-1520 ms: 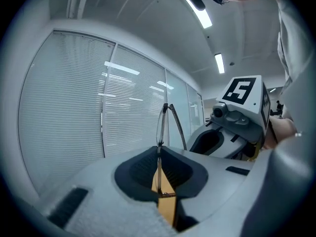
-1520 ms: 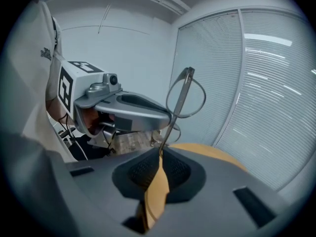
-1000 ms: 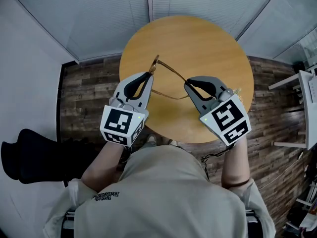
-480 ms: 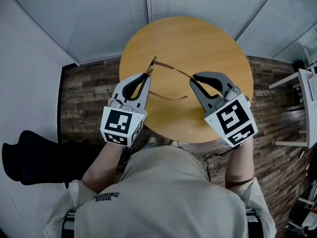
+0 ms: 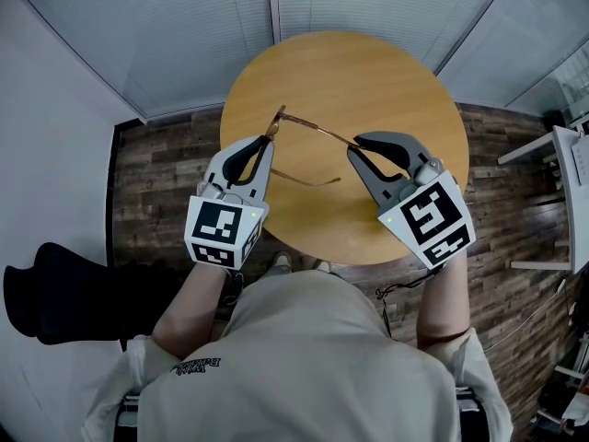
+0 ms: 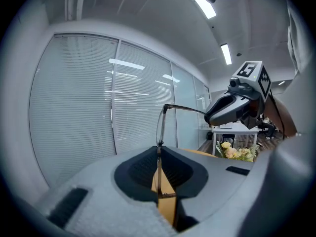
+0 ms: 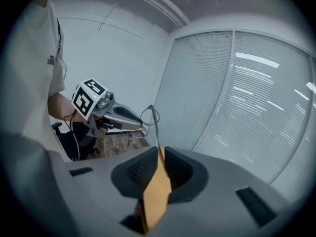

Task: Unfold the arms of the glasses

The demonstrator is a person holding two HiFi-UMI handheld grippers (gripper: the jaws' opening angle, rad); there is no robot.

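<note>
Thin metal-rimmed glasses [image 5: 279, 120] hang in the air over the round wooden table [image 5: 386, 72]. My left gripper [image 5: 271, 140] is shut on the front frame; in the left gripper view the rim [image 6: 160, 127] stands up out of its jaws [image 6: 159, 151]. One arm [image 5: 317, 131] stretches from the frame to my right gripper [image 5: 353, 149], which is shut on the arm's far end. In the right gripper view that arm [image 7: 156, 132] runs from the jaws [image 7: 159, 151] up to the frame. The other arm [image 5: 308, 180] points loosely to the right, held by nothing.
White blinds and glass walls stand behind the table. A black chair [image 5: 55, 288] is on the floor at the left, a white rack [image 5: 566, 201] at the right. Yellow flowers [image 6: 237, 153] show in the left gripper view. The person's torso fills the lower head view.
My right gripper has shifted a little to the right with the arm's end, so that arm stands further out from the frame. The left gripper has barely moved.
</note>
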